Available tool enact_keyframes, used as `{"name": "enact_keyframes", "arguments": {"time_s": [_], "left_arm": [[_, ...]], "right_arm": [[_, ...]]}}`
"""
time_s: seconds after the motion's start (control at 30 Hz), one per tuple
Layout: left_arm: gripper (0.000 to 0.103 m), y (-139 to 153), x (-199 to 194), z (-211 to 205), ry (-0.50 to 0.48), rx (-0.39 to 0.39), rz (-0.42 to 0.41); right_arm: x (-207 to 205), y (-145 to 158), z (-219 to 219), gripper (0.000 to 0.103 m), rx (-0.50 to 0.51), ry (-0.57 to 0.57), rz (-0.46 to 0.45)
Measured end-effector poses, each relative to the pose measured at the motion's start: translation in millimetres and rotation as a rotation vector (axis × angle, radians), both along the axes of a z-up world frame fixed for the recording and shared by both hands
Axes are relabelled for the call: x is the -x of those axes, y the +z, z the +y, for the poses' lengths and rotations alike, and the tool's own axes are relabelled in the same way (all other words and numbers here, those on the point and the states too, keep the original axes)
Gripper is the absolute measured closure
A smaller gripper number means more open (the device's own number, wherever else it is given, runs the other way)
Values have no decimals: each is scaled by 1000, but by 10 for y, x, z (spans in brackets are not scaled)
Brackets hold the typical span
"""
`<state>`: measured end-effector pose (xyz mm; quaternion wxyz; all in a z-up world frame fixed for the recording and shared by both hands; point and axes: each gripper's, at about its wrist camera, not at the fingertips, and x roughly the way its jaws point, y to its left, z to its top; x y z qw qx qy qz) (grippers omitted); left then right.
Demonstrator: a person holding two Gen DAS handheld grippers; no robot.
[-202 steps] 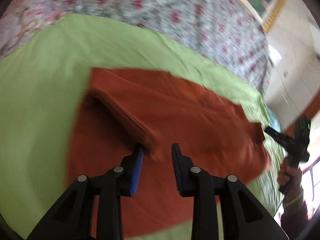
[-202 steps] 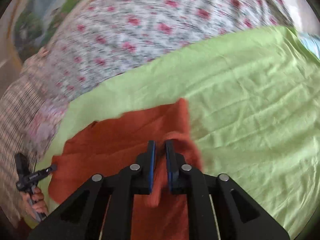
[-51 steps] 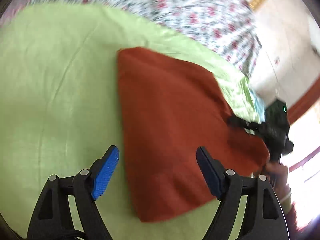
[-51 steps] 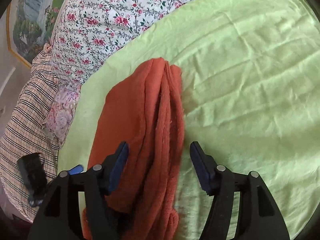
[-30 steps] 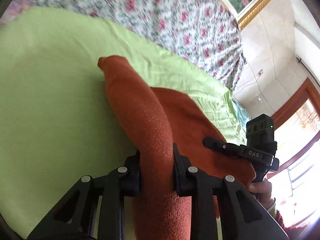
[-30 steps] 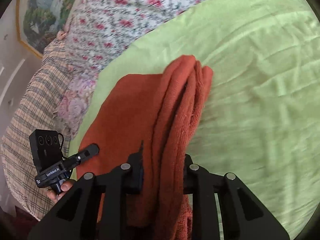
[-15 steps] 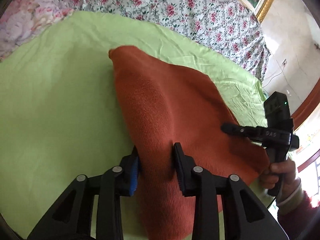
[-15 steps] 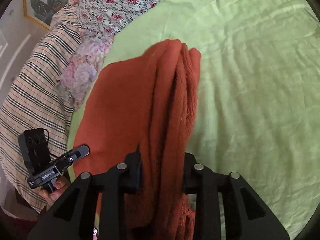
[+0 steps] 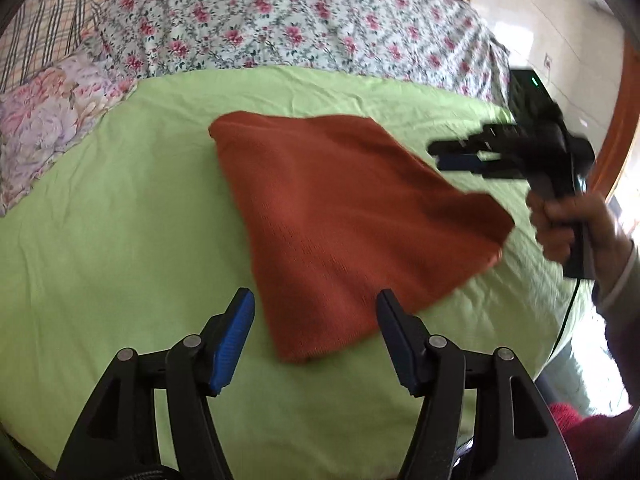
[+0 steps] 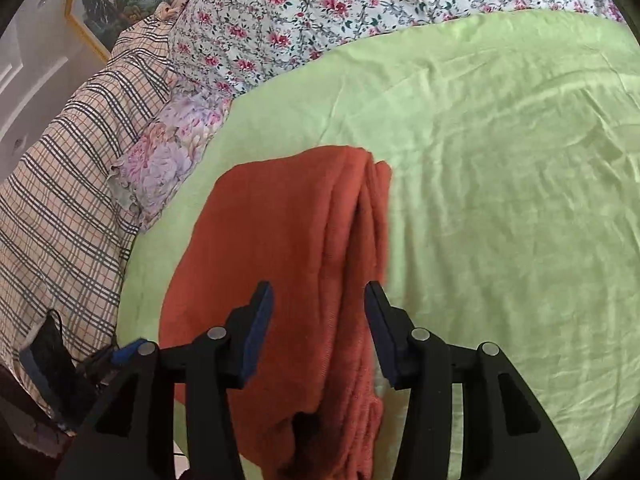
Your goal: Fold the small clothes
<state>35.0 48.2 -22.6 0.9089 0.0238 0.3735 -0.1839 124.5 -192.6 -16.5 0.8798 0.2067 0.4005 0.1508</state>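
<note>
1. across the middle of the left wrist frame, the rust-red knit garment (image 9: 340,220) lay folded on the green sheet (image 9: 100,240), one corner toward the upper centre and another reaching right.
2. our left gripper (image 9: 312,332) sat at the bottom centre with its jaws spread apart; they had just been opening, and the near corner of the garment lay between the blue pads (image 9: 232,336) without either pad pressing on it.
3. in the right wrist frame the garment (image 10: 280,248) filled the centre and lower centre, with its stacked folded edges running up along its right side.
4. our right gripper (image 10: 316,328) stood at the bottom centre, jaws parted and lately opening too; the stacked edge ran between them, but the pads were clear of the cloth.
5. at the right edge of the left wrist frame we saw that same gripper (image 9: 500,152), somewhat blurred, held in a hand (image 9: 568,224) just beyond the garment's right corner.
6. a flowered bedspread (image 9: 300,20) crossed the top of that frame, with a checked cloth (image 10: 60,200) at the left of the right wrist frame.
7. we judged the step to be the let-go after a fold: both tools had released and the piece lay in a compact shape.
8. we thought the next move called for drawing both tools back without catching the loose layers, then judging whether one more fold or a smoothing pass was needed.
</note>
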Motion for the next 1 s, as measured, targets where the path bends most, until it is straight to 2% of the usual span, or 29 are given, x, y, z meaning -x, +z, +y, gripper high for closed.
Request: {"name": "enact_keyframes", "arguments": {"time_s": [0.17, 0.3, 0.47, 0.57, 0.6, 0.63, 0.67, 0.7, 0.77, 0.83, 0.97, 1.0], "left_arm": [[38, -240, 32, -26, 0, -24, 56], [38, -363, -41, 37, 79, -71, 66], [39, -255, -72, 127, 197, -20, 29], [43, -221, -58, 93, 232, 17, 26], [48, -244, -58, 65, 236, 2, 26], [68, -297, -75, 29, 238, -35, 36], [79, -332, -91, 7, 237, -60, 49], [86, -372, -105, -3, 239, -76, 65], [88, -374, -54, 35, 256, -58, 53], [91, -357, -6, 3, 246, -71, 45], [91, -386, 4, -46, 228, -105, 40], [91, -391, -19, -18, 226, -97, 44]], "right_arm": [[-14, -100, 59, 54, -33, 6, 28], [-21, -177, 110, 54, -29, 32, 53], [-85, -228, 171, 54, -31, 42, 66], [-104, -222, 204, 60, -40, 41, 63], [-105, -210, 213, 67, -46, 40, 61], [-106, -190, 218, 87, -54, 41, 53], [-104, -165, 221, 93, -59, 44, 46], [-95, -132, 217, 93, -62, 42, 36], [-29, -21, 173, 93, -88, 31, -20], [37, 26, 106, 93, -113, 17, -48], [0, -267, 80, 93, -45, 6, 66], [-18, -341, 91, 90, -47, 13, 91]]}}
